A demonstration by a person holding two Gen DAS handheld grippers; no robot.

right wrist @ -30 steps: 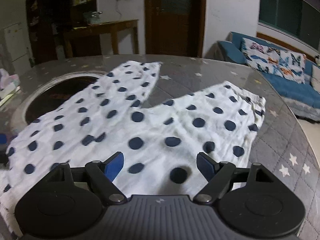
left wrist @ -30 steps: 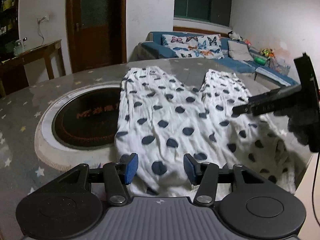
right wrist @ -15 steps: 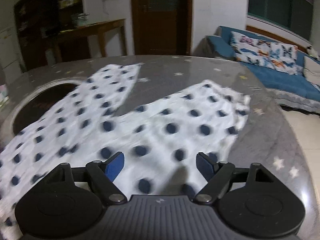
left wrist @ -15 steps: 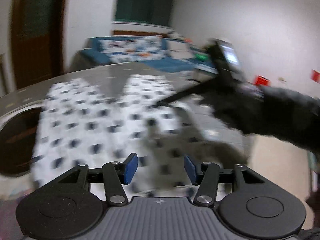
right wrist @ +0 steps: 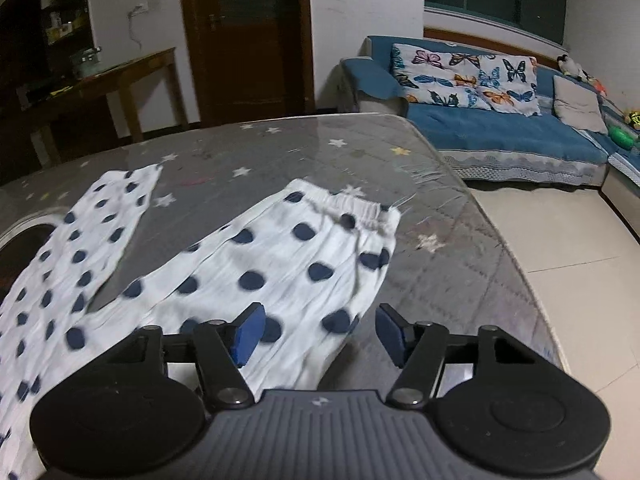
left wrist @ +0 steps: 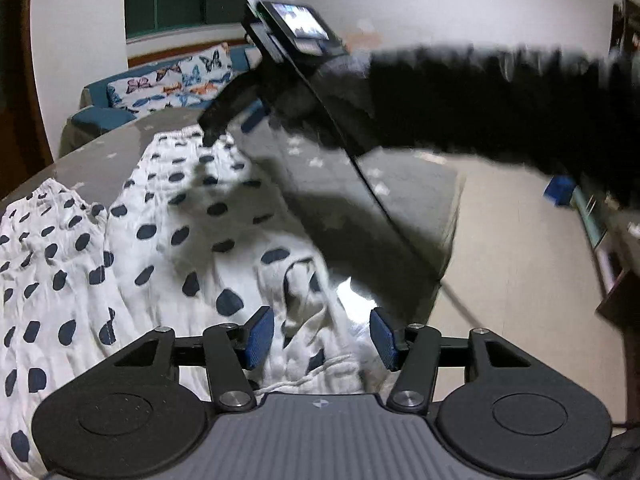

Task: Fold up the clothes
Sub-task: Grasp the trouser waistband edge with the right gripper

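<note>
White trousers with dark blue dots (left wrist: 160,232) lie spread on the grey star-patterned table (right wrist: 320,152). My left gripper (left wrist: 322,338) is open, low over the bunched waistband corner (left wrist: 304,312) at the table's near right edge. My right gripper (right wrist: 318,334) is open above the right leg (right wrist: 288,264), near its elastic cuff (right wrist: 352,210); in the left wrist view it (left wrist: 224,120) hovers over that leg's far end, held by a black-sleeved arm. The left leg (right wrist: 96,216) lies apart, with bare table between the legs.
A round dark inset (right wrist: 24,244) sits in the table at left. The table's right edge (right wrist: 500,248) drops to a tiled floor. A blue sofa with butterfly cushions (right wrist: 480,120) stands behind, a wooden side table (right wrist: 100,80) and a door at back left.
My left gripper swung right from the middle of the waistband to its right corner. My right gripper moved forward along the right leg toward its cuff. Both stayed open.
</note>
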